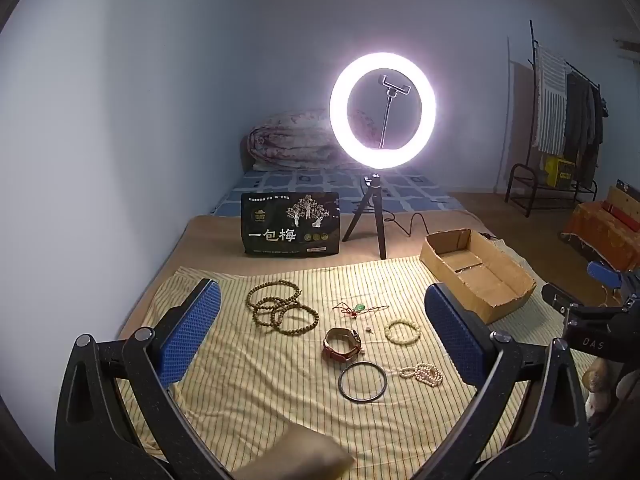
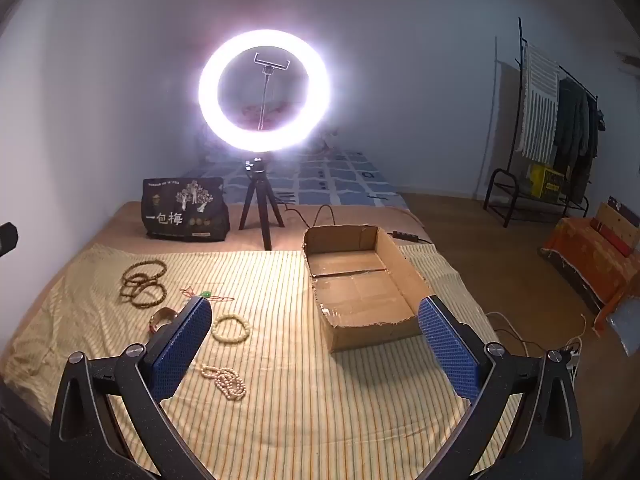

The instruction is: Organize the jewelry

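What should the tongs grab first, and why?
Probably the right tongs should dip toward the pale bead bracelet. Both tongs are open and empty, the cardboard box holds nothing, and that bracelet lies alone on the striped cloth, closest to the box.

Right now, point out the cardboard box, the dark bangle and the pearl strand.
cardboard box [image 2: 352, 280]: right wrist view, on its bare inner floor.
dark bangle [image 1: 341, 384]: left wrist view, on its left rim.
pearl strand [image 2: 228, 385]: right wrist view, on the bunched beads.
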Tool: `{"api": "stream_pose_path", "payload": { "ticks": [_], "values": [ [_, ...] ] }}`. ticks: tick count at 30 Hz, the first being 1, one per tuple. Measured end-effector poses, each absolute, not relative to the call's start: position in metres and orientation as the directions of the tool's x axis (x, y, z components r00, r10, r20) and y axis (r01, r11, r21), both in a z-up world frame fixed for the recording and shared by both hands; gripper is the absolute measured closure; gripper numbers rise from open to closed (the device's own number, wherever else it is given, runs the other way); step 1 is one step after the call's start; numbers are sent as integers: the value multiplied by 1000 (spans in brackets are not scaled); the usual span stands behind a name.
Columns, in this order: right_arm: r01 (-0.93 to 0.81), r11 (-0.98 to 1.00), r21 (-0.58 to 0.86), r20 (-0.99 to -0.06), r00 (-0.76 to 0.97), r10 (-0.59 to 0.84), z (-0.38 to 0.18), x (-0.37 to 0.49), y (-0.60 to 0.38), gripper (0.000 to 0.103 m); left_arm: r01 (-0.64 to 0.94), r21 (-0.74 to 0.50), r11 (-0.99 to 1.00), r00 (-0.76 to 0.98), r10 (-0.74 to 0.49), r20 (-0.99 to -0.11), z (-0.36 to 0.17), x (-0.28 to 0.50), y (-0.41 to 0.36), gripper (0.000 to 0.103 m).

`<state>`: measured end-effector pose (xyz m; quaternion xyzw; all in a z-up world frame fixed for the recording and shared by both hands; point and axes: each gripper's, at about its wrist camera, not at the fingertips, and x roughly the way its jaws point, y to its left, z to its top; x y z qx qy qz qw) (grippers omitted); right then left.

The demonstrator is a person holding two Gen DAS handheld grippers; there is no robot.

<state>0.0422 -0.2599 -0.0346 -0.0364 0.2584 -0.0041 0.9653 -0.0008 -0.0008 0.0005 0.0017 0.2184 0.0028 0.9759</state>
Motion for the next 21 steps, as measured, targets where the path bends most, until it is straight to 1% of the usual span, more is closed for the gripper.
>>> {"api": "stream_pose_path", "payload": {
  "ticks": [8,12,21],
  "values": [
    [-11,997,-72,-483,875,-25,-30,38,-259,0,2,-5,1000,913,-4,-407,1,-10,-11,0],
    [-21,995,-101,-489,871,-31,-33,41,-256,0,8,-25,1000,908,-17,-420,3,-4,0,0],
    [-24,995,-93,-495,868,-26,-32,41,-259,0,8,-23,1000,908,-17,-418,4,-3,0,0]
  ]
}}
